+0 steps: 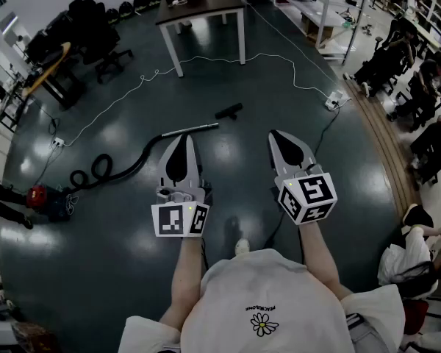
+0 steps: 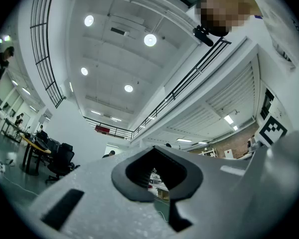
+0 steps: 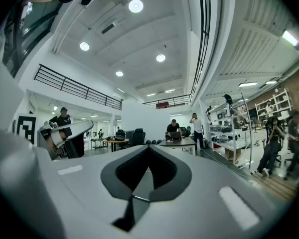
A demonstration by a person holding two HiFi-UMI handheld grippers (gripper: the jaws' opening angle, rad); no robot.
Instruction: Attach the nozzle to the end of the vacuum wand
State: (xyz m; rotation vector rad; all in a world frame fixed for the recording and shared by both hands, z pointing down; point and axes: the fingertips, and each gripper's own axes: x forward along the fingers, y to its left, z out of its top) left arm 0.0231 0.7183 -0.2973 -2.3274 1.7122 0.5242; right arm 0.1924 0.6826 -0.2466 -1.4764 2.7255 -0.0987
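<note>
In the head view a silver vacuum wand (image 1: 189, 130) lies on the dark floor, joined to a black hose (image 1: 106, 169) that curls left toward a red vacuum body (image 1: 38, 196). A short black nozzle (image 1: 228, 111) lies apart from the wand's end, a little beyond it to the right. My left gripper (image 1: 185, 140) is held above the floor near the wand, shut and empty. My right gripper (image 1: 277, 134) is level beside it, shut and empty too. The left gripper (image 2: 157, 176) view looks up at the ceiling; the right gripper (image 3: 147, 171) view looks across the hall.
A dark table (image 1: 201, 9) with white legs stands beyond the nozzle. A white cable (image 1: 206, 59) runs across the floor to a socket block (image 1: 333, 101). Office chairs (image 1: 95, 31) stand at the left, seated people (image 1: 397, 57) and shelving at the right.
</note>
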